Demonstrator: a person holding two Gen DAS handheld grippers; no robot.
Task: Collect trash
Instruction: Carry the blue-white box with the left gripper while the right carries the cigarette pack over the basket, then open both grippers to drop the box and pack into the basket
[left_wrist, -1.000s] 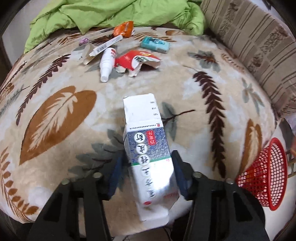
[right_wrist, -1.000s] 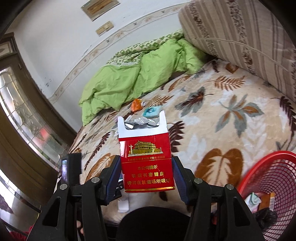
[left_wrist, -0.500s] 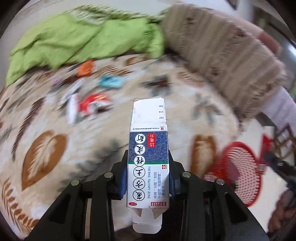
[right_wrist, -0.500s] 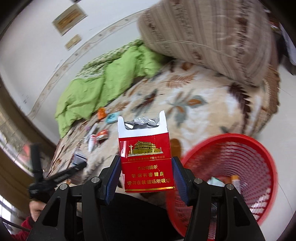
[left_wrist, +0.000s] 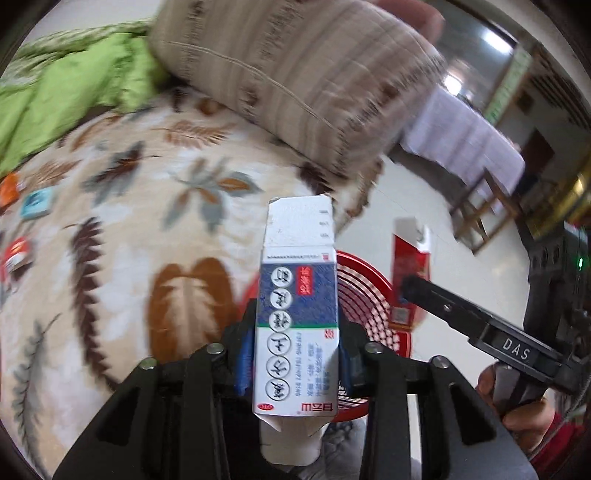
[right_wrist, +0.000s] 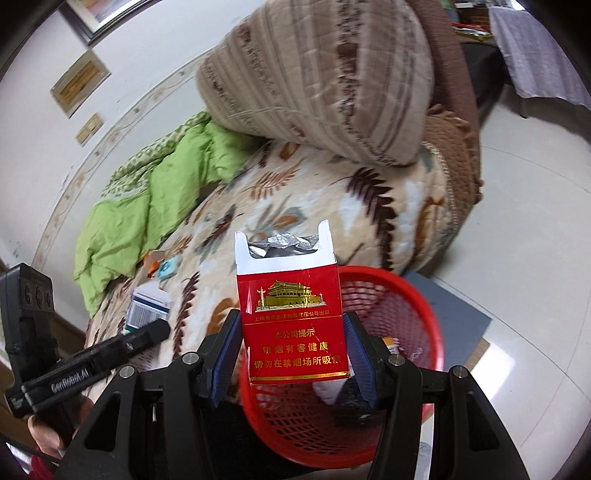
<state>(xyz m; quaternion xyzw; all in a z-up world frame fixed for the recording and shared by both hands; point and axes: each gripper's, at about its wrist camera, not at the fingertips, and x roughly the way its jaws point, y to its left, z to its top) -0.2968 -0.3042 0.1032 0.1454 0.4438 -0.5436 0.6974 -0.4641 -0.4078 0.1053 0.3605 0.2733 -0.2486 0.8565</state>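
My left gripper (left_wrist: 295, 354) is shut on a blue and white medicine box (left_wrist: 297, 314) and holds it upright in front of the red mesh basket (left_wrist: 362, 295). My right gripper (right_wrist: 291, 350) is shut on a red cigarette pack (right_wrist: 291, 325) with its foil top open, held above the red mesh basket (right_wrist: 399, 332). The basket stands on the floor beside the bed and holds some trash. The right gripper with the red pack (left_wrist: 410, 273) shows in the left wrist view. The left gripper with the box (right_wrist: 147, 306) shows in the right wrist view.
The bed has a leaf-patterned blanket (left_wrist: 147, 221), a green quilt (right_wrist: 147, 192) and a large striped bolster (right_wrist: 325, 81). More trash lies on the blanket: a teal packet (left_wrist: 37, 201), an orange wrapper (left_wrist: 9, 188), a red wrapper (left_wrist: 16, 254). Tiled floor (right_wrist: 535, 258) lies right.
Both grippers have swung right, away from the bed toward the red basket, each still holding its box. The basket now sits directly under the right gripper.
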